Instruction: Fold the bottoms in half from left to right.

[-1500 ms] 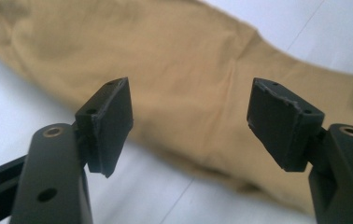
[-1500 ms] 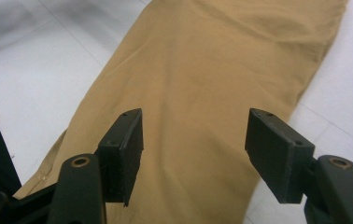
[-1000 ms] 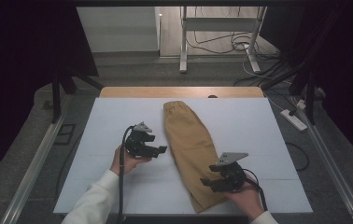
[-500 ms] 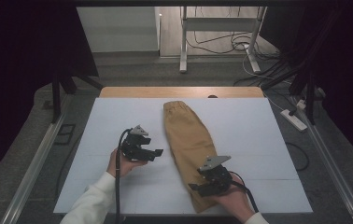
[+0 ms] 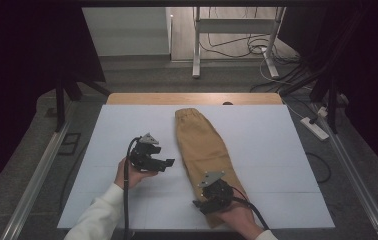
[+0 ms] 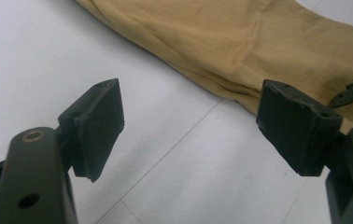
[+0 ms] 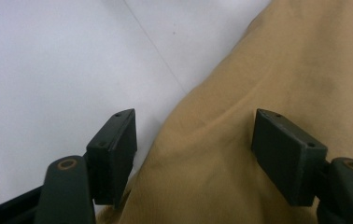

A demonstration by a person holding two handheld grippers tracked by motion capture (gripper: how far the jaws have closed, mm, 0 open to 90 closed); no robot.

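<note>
Now, with the tan trousers (image 7: 277, 70) lying flat on the table (image 5: 277, 145) between the right gripper's (image 7: 193, 154) open fingers, and the left gripper's (image 6: 188, 126) fingers open just beside them, pinch the cloth's near edge squarely before lifting.

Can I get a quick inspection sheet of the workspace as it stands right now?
Surface: white table top, flat, faint seams across it.
Job's things: tan folded garment lying lengthwise down the middle, waistband at the far end.
Clutter: nothing seen on the white top.
Grippers: left tool open, beside the garment's left edge over bare table; right tool open, over the garment's near end, cloth between its jaws, pads not pressing.
Cables: one black cable trails from the left tool, another from the right.
Surroundings: power strip and loose wires on the floor to the right; metal frame legs beyond the table.
</note>
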